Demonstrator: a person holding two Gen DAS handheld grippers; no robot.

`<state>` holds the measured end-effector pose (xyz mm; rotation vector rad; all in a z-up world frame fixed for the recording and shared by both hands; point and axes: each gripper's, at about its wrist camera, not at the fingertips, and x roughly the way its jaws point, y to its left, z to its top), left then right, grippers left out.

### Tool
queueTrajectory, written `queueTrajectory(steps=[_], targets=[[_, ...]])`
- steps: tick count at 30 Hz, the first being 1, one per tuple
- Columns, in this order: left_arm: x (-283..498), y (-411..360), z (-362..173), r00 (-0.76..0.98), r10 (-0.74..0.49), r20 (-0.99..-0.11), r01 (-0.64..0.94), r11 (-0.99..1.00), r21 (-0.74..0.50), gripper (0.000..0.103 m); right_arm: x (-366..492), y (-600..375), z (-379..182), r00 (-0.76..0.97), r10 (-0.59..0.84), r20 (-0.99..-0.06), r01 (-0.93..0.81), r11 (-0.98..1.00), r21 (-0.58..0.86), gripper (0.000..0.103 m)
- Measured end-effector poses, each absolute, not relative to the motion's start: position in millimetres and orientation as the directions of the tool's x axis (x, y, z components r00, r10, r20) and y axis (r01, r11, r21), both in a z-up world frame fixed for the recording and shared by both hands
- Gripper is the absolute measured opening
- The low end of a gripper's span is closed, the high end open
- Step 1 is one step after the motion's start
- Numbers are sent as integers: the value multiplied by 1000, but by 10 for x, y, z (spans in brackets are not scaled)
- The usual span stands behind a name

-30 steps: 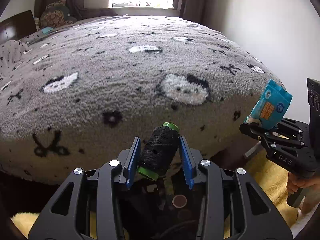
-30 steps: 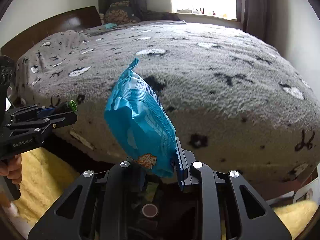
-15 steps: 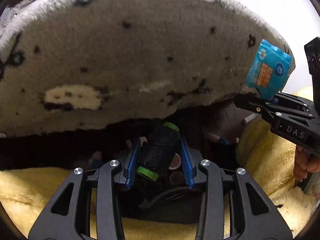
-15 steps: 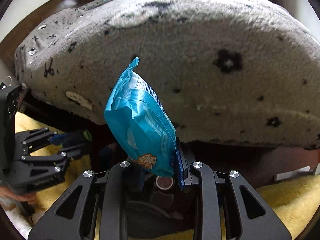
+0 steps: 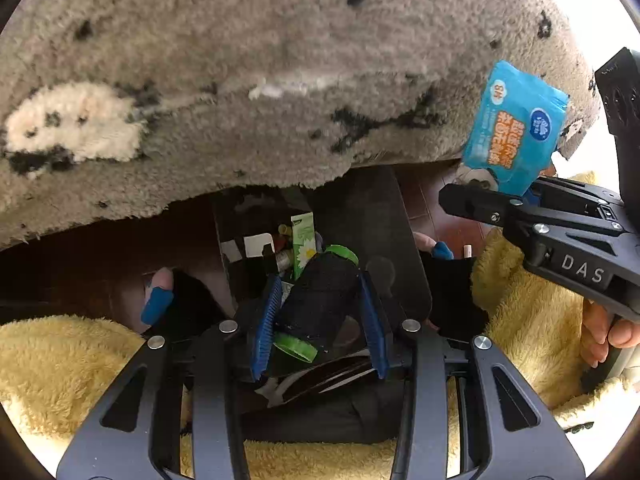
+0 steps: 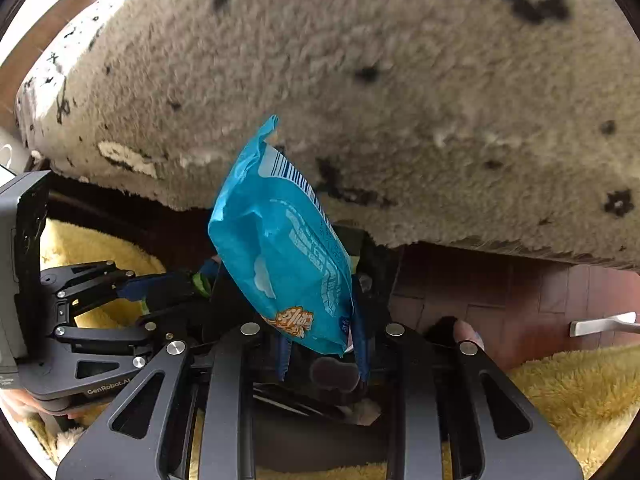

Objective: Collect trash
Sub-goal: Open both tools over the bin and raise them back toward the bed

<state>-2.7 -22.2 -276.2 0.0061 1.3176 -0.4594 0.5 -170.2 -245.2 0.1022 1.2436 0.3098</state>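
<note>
Grey fleece of the bed [image 5: 280, 72] now fills only the upper part of both views. A sec ago the blanket top & window were in sight, so both grippers have dropped and tipped down over the dark bin [image 5: 384, 240] at lower centre of the left view, already holding a green carton and other bits. My read: pick-up is done, drop-off comes next. Left hand-held gripper [image 5: 320, 312] is clenched on the black thread spool [image 5: 320, 296], green rims at both ends; its long axis runs lower left to upper right, far end toward the bin. Right hand-held gripper [image 6: 320, 344] is pinched on the bottom edge of the blue wipes pack [image 6: 280, 240]. Pack stands tall, crimped top leaning to upper left of frame, over the bin's edge. Yellow plush [image 5: 60, 368] flanks the bin on both sides.
</note>
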Motion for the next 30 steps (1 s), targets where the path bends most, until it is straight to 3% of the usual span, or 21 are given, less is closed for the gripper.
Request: queueTrajectory(steps=[11, 15, 17, 22, 25, 30], targets=[[-7, -314, -2885, 126, -308, -943, 345, 905, -249, 37, 46, -1634, -2582, 254, 282, -925, -187, 953, 239, 29], [1, -299, -2927, 115, -303, -946, 336, 908, -250, 38, 62, -1682, -2586, 262, 284, -922, -175, 954, 244, 44], [6, -293, -2939, 113, -303, -946, 330, 910, -251, 39, 71, -1741, -2556, 269, 286, -920, -172, 954, 246, 46], [-5, -287, -2919, 131, -302, -944, 327, 912, -246, 68, 116, -1871, -2501, 290, 283, -914, -142, 957, 252, 51], [1, -277, -2909, 137, -295, -945, 319, 917, -240, 79, 114, -1949, -2465, 305, 281, -910, -125, 959, 255, 58], [-1, -278, -2732, 183, -296, -938, 323, 919, -227, 95, 100, -2112, -2328, 354, 259, -899, -81, 966, 247, 80]])
